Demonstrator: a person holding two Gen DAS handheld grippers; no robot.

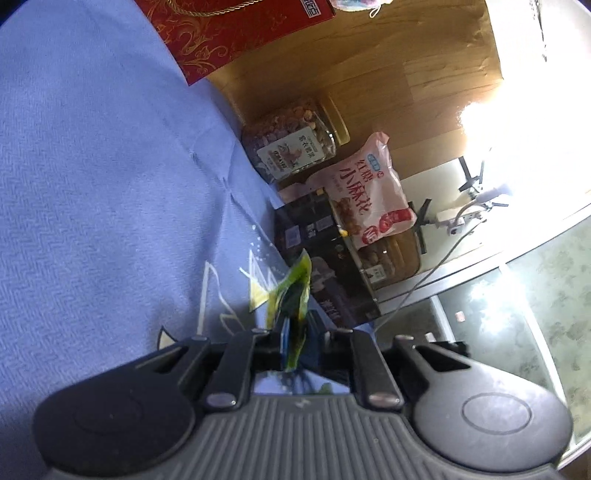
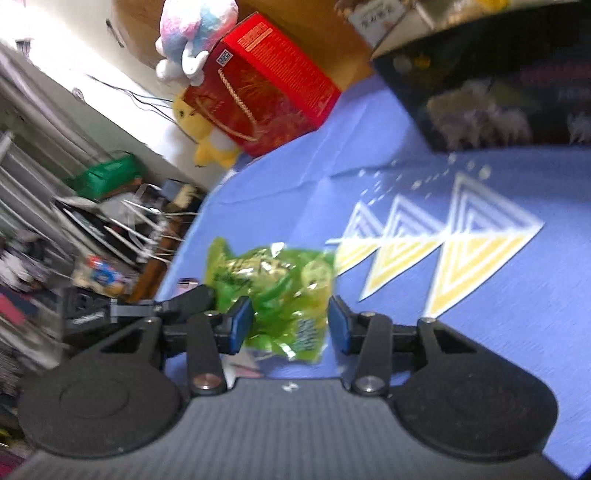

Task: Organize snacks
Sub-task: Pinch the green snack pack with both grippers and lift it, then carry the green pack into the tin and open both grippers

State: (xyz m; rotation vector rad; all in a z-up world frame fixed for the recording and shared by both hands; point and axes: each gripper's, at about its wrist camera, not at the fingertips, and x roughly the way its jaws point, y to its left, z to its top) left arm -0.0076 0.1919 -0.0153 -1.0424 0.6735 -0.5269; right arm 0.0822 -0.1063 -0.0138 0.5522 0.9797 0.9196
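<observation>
Left gripper (image 1: 295, 345): fingers narrow, pinching the green snack packet (image 1: 291, 295) edge-on. The packet sticks out forward past the fingertips, over the blue tablecloth (image 1: 92, 184).

Ahead of the left fingers, going left to right: red gift box (image 1: 229, 33) far forward and left, at the cloth's edge; a clear jar of nuts (image 1: 291, 142) forward; a black snack box (image 1: 325, 254) just beyond the packet's tip; a pink bag of small twists (image 1: 373, 188) leaning on top of that box's far side. A white cable (image 1: 424, 273) trails to the right of the box.

Right gripper (image 2: 291, 325): fingers wide, blue pads (image 2: 240, 325) either side of the same green packet (image 2: 280, 291), with a gap on the right side. Can't tell if the left pad touches; the frame is motion-blurred. The left gripper's black finger (image 2: 184, 299) reaches in at the packet's left edge.

Beyond the right fingers: a yellow plush (image 2: 207, 125) and a pastel plush (image 2: 195, 33) far forward-left beside the red gift box (image 2: 266, 85); white-and-yellow triangle print (image 2: 443, 251) on the cloth to the forward-right; the black box (image 2: 498, 92) far forward-right.
</observation>
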